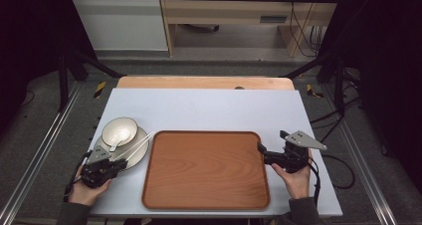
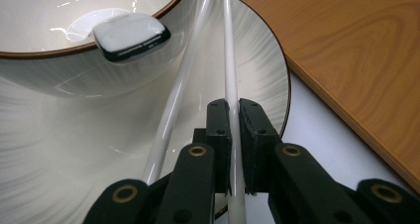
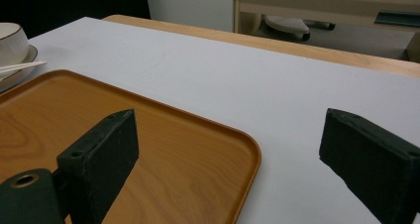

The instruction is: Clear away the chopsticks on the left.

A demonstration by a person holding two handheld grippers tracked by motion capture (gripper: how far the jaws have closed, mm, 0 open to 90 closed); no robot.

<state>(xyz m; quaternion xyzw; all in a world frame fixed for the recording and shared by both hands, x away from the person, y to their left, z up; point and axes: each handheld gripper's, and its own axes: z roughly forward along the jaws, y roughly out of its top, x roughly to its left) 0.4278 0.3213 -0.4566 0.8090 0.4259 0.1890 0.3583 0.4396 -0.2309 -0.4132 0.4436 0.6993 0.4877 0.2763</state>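
Observation:
A white bowl (image 1: 119, 130) with a brown rim stands on a white plate (image 1: 141, 153) at the table's left, a white spoon (image 2: 131, 35) resting in it. Two white chopsticks (image 1: 138, 146) lie across the plate. My left gripper (image 2: 233, 135) is shut on one chopstick (image 2: 229, 60), while the other chopstick (image 2: 173, 110) lies loose beside it. In the high view the left gripper (image 1: 121, 161) sits at the plate's near edge. A wooden tray (image 1: 206, 168) fills the middle. My right gripper (image 1: 271, 141) stands open over the tray's far right corner (image 3: 247, 149), holding nothing.
The tray (image 2: 356, 60) lies just right of the plate (image 2: 99, 135), its surface bare. Pale blue table (image 1: 209, 108) stretches beyond the tray to a wooden strip (image 1: 204, 82) at the far edge. Black frame posts flank the table.

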